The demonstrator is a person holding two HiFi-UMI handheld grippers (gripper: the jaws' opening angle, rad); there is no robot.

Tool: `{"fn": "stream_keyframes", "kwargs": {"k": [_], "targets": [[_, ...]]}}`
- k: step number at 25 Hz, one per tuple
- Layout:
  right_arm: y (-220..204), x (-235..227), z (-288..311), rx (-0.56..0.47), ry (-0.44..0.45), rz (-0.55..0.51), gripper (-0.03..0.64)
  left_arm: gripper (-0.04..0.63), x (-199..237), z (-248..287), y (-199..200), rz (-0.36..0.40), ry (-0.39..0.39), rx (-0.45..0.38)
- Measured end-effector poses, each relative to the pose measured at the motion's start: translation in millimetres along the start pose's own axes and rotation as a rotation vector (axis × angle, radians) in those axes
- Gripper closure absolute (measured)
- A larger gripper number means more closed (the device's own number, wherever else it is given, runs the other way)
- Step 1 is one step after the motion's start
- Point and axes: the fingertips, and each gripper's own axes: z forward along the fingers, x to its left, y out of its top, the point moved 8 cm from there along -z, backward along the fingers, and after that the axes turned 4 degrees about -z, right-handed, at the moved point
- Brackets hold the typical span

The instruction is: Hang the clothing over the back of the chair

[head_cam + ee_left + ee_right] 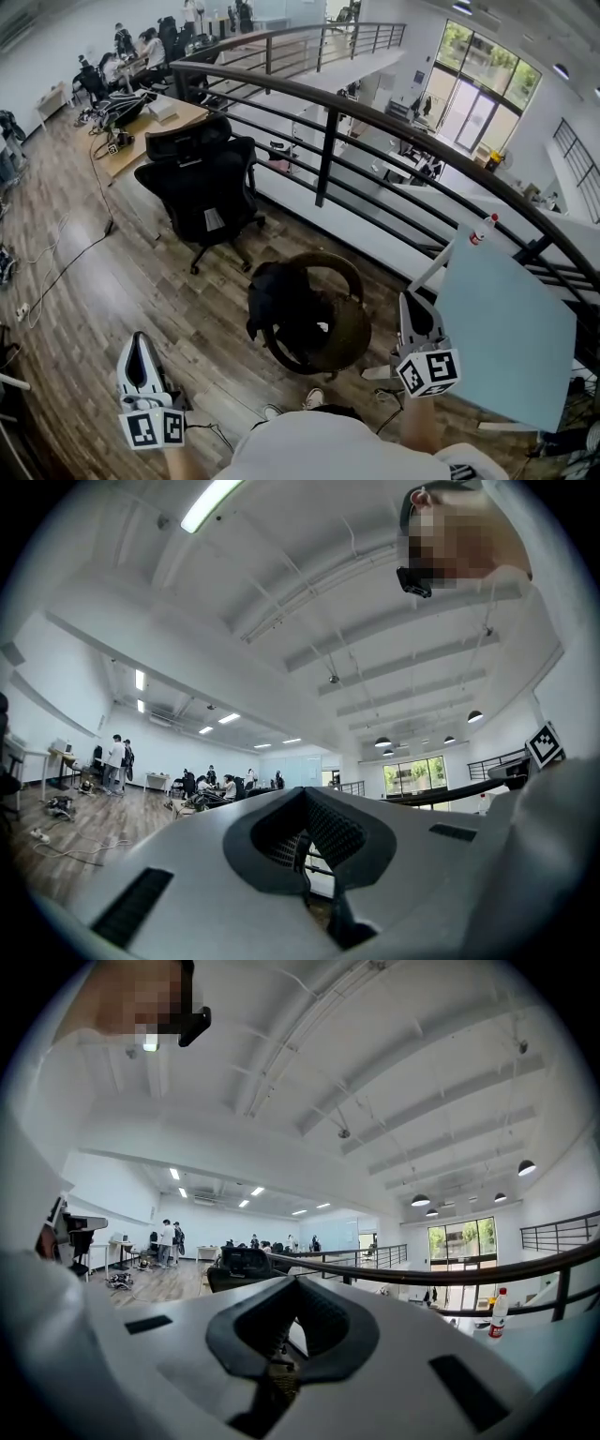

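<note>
— Where is the clothing (279,302) lying?

— It is hanging over the curved back of the chair (342,328). In the head view it is sitting on the left side of the rim, with the black cloth drooping down the outside towards the wooden floor (103,281).

— Which chair are you meaning?

— The round brown one, which is standing just ahead of the person and near the dark railing (328,141). The black office chair (204,187) is standing further off to the left, well apart from it.

— Is either tool touching the cloth?

— Neither is touching it, and both are hovering apart from it. The left gripper (305,803) is being held low at the left, over the floor. The right gripper (292,1283) is being held at the right, between the chair and the pale blue table (511,337).

— How are the jaws standing?

— The left jaws are pressing together, pad against pad, and are gripping nothing. In its own view the right jaws are looking the same, closed on each other and holding nothing. Both tools are pointing out across the room, roughly level.

— Is anything standing on the table?

— A bottle (483,230) with a red cap is standing upright near the far corner, close to the railing.

— And beyond the office chair?

— People (145,47) are sitting and standing around a desk (155,122) at the far end of the room
</note>
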Motion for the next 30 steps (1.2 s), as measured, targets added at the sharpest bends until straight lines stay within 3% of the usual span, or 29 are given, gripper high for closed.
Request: {"fn": "stream_keyframes", "kwargs": {"k": [30], "targets": [[-1.1, 51.5, -24.4, 0.032, 0.044, -0.016, 0.598, 0.572, 19.8, -47.2, -10.8, -0.054, -0.022, 0.046]]}}
